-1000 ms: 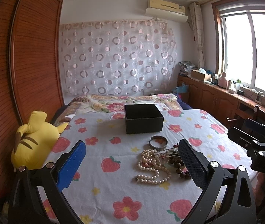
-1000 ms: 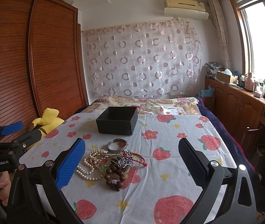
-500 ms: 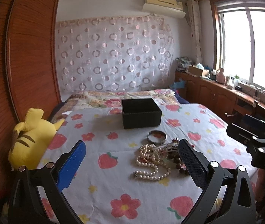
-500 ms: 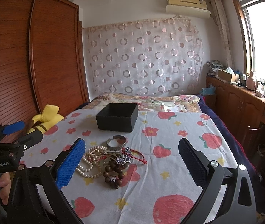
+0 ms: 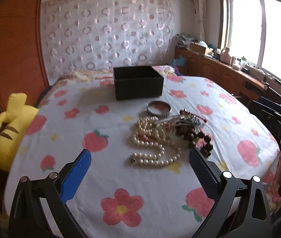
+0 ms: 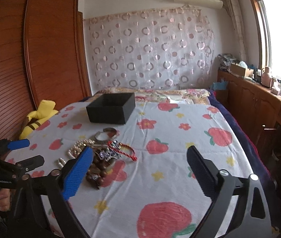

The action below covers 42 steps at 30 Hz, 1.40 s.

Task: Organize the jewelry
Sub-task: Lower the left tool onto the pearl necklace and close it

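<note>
A pile of jewelry lies on the flowered bed cover: a pearl necklace, dark wooden beads, a silver bangle and a red cord bracelet. An open black box stands behind the pile; it also shows in the right wrist view. My left gripper is open and empty, just short of the pearls. My right gripper is open and empty, to the right of the pile; its blue finger hides part of the beads.
A yellow plush toy lies at the bed's left edge by the wooden wardrobe. A wooden counter with small items runs under the window on the right. The left gripper also shows in the right wrist view.
Both grippers have moved forward and down towards the jewelry pile. The pile looks larger and nearer in both views. Nothing was grasped.
</note>
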Each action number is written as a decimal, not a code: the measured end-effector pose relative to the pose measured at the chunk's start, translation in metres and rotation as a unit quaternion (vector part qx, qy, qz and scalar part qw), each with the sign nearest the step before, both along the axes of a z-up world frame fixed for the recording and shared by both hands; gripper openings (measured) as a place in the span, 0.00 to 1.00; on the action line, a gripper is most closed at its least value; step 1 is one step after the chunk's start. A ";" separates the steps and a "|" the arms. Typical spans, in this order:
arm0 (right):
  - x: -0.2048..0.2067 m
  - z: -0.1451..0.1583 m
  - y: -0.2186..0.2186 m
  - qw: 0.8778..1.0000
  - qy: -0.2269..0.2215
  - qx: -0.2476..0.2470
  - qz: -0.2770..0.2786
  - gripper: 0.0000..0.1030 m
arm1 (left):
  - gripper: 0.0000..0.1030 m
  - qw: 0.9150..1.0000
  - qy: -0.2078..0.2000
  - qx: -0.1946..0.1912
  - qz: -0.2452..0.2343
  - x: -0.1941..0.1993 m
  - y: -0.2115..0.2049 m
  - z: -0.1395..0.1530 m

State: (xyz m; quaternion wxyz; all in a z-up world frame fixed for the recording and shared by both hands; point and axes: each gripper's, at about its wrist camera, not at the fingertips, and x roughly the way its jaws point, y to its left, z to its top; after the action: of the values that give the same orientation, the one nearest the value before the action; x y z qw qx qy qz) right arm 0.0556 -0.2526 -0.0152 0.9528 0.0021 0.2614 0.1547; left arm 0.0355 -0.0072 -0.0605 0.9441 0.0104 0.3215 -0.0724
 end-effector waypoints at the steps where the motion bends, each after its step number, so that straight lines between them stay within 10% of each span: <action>1: 0.003 -0.004 -0.002 1.000 0.006 -0.001 0.002 0.86 | 0.80 1.000 0.008 -0.002 -0.003 0.002 0.000 -0.004; 14: 0.035 -0.042 0.019 0.995 0.069 -0.042 0.050 0.77 | 0.32 0.996 0.084 -0.029 -0.019 0.033 0.009 -0.031; 42: 0.056 -0.045 0.013 0.994 0.083 -0.038 0.051 0.77 | 0.36 0.988 0.117 0.017 -0.103 0.053 -0.030 -0.021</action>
State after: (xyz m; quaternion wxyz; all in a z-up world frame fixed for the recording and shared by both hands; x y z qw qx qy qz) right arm 0.1113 -0.2394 -0.0605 0.9179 -0.0344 0.3453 0.1922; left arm 0.0889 -0.0373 -0.0811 0.8873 0.0508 0.4278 -0.1649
